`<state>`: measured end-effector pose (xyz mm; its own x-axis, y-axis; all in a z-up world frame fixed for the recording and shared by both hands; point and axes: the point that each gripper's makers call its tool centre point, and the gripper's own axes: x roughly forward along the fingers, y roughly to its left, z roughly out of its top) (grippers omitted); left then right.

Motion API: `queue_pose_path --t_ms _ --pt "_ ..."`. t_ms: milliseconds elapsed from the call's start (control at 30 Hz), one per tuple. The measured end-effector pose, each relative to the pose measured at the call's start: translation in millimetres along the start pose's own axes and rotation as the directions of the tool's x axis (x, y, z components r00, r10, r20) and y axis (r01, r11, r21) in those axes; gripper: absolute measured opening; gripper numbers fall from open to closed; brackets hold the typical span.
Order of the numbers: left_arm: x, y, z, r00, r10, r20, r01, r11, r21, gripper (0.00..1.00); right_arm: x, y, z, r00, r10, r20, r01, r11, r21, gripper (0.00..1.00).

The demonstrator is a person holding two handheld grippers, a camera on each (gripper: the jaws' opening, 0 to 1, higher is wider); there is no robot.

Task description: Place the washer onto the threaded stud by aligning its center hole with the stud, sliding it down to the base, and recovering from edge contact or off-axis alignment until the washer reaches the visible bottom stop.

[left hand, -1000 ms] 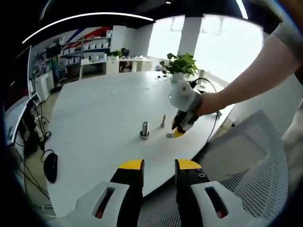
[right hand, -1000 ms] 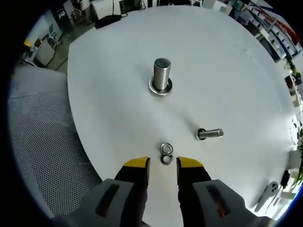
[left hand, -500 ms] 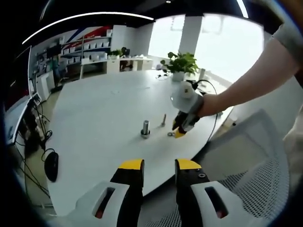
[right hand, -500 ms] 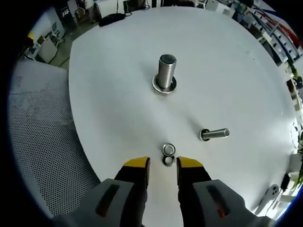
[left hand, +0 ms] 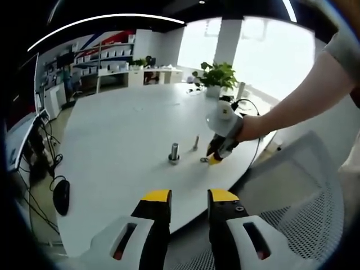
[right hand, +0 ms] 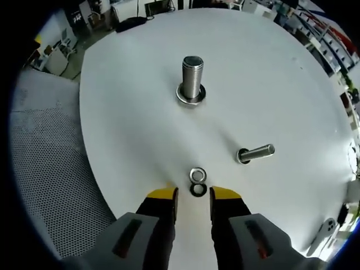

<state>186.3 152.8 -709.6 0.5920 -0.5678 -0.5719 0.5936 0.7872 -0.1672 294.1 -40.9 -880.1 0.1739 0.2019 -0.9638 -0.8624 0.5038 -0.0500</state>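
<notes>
Two washers [right hand: 197, 181] lie touching near the desk [right hand: 135, 112] edge, and the right gripper [right hand: 194, 196] has crept closer over the last second, jaws spread, nothing pinched yet; pickup looks next. Thick stud [right hand: 192, 79] stands upright toward mid-desk, thin stud [right hand: 256, 153] beside. Left gripper [left hand: 188, 197] hangs off the edge, spread, empty. No readable writing.

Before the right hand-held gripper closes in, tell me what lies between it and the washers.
Nothing visible does. In the right gripper view the right hand-held gripper is open, and the two washers lie on bare white table just ahead of its tips. The large stud and small stud stand farther off.
</notes>
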Motion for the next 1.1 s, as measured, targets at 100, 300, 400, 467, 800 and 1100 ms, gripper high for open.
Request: queue_pose_path --t_ms 100,300,400,467,800,1100 --pt "-0.2 1.4 -0.2 1.000 0.006 -0.002 -0.006 1.000 -0.001 0.23 -0.3 -0.7 5.1 1.000 0.002 0.016 -0.002 1.000 -0.003 0.22" --pt "-0.5 2.9 -0.3 1.000 0.013 -0.004 -0.013 1.000 -0.003 0.23 -1.7 1.5 4.3 0.999 0.049 0.019 -0.049 0.999 -0.018 0.18" --pt "-0.6 3.4 -1.6 1.000 0.015 -0.009 -0.015 1.000 -0.006 0.23 -3.0 2.5 0.2 0.998 0.057 0.015 -0.056 0.996 -0.065 0.18" --pt "0.0 2.8 -1.9 1.000 0.011 -0.014 -0.011 1.000 -0.002 0.22 -3.5 2.5 -1.2 0.998 0.061 0.013 -0.060 0.996 -0.063 0.18" --pt "-0.4 2.9 -2.9 1.000 0.014 -0.020 -0.014 1.000 -0.005 0.22 -1.6 1.7 -1.4 0.996 0.059 -0.063 -0.067 0.987 -0.144 0.15" --pt "0.2 3.0 -4.4 0.999 0.017 -0.030 -0.017 1.000 -0.005 0.22 0.3 1.1 -1.5 0.980 0.041 -0.196 -0.075 0.982 -0.171 0.15"
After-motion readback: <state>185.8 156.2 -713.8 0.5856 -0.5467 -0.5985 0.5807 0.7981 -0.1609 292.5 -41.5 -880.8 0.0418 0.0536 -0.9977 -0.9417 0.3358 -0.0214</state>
